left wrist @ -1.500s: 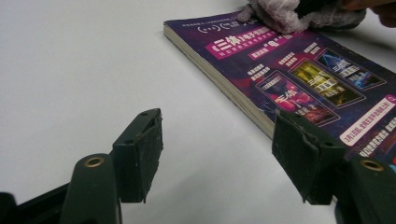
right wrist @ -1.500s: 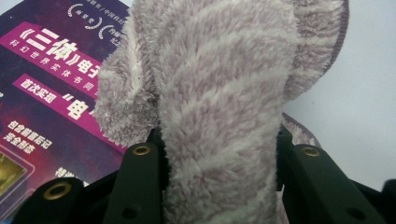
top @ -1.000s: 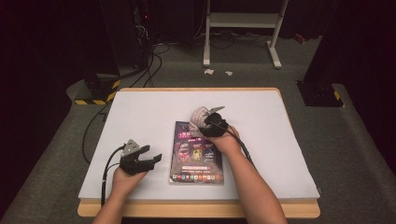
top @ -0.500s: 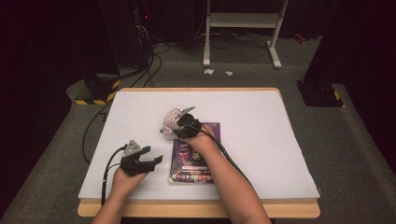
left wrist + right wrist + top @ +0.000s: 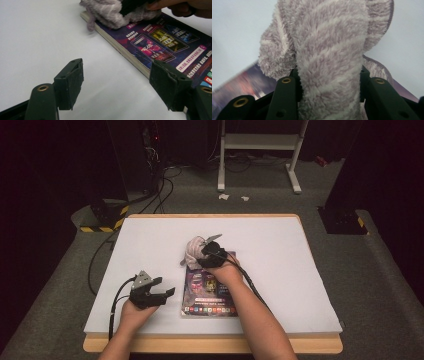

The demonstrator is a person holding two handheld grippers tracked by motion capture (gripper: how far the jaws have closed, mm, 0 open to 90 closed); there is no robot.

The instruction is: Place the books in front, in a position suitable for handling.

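Two tools are working: my right hand-held gripper [image 5: 204, 251], clamped on the fluffy cloth [image 5: 329, 50], is wiping the book's [image 5: 210, 287] far end on the tabletop [image 5: 300, 270], while my left hand-held gripper [image 5: 116, 83] is waiting with jaws apart beside it, most of the cover seemingly remaining.

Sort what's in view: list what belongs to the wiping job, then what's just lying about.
In the job:
right hand-held gripper
fluffy cloth
book

Lying about:
cables on the floor
paper scraps
white stand
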